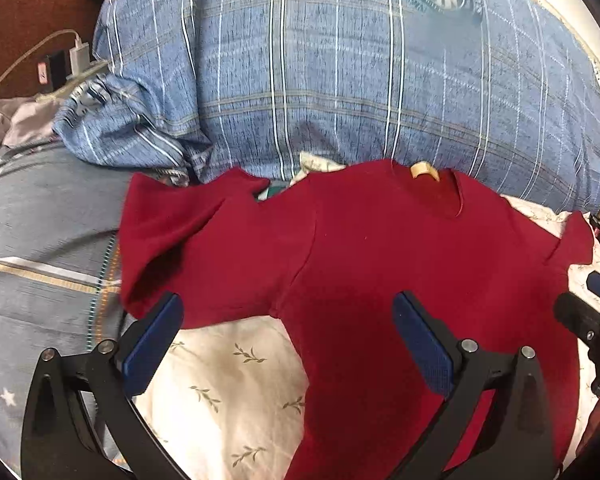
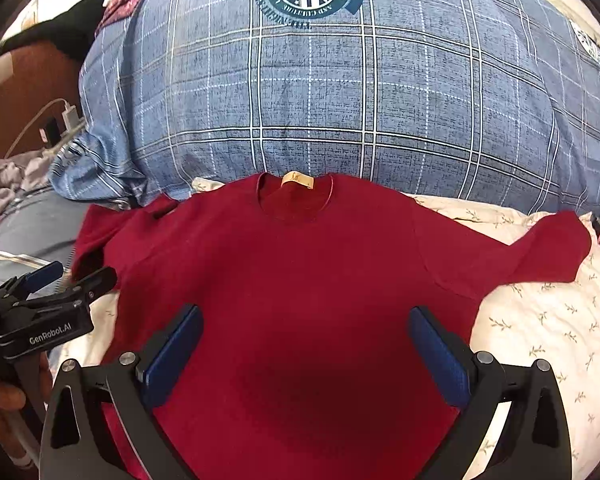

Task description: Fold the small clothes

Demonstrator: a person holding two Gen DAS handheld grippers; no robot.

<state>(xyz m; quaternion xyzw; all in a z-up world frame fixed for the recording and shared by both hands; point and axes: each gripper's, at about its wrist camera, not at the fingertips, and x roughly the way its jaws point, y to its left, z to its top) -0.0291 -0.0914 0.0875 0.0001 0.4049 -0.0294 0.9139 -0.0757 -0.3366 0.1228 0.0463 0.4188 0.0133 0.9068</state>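
Observation:
A dark red short-sleeved T-shirt (image 1: 380, 248) lies spread flat on a white leaf-print cloth (image 1: 228, 376), neck with a tan label (image 1: 422, 170) pointing away. It also shows in the right wrist view (image 2: 300, 264) with both sleeves out. My left gripper (image 1: 288, 320) is open and empty, hovering over the shirt's left side near the left sleeve. My right gripper (image 2: 306, 328) is open and empty over the shirt's lower middle. The left gripper also shows in the right wrist view (image 2: 64, 276) by the left sleeve.
A large blue plaid pillow (image 2: 340, 100) lies just beyond the shirt's collar. A charger and cable (image 1: 78, 54) sit at the far left on a brown surface. Grey-blue bedding (image 1: 40, 220) lies to the left. The white leaf-print cloth (image 2: 540, 320) extends to the right.

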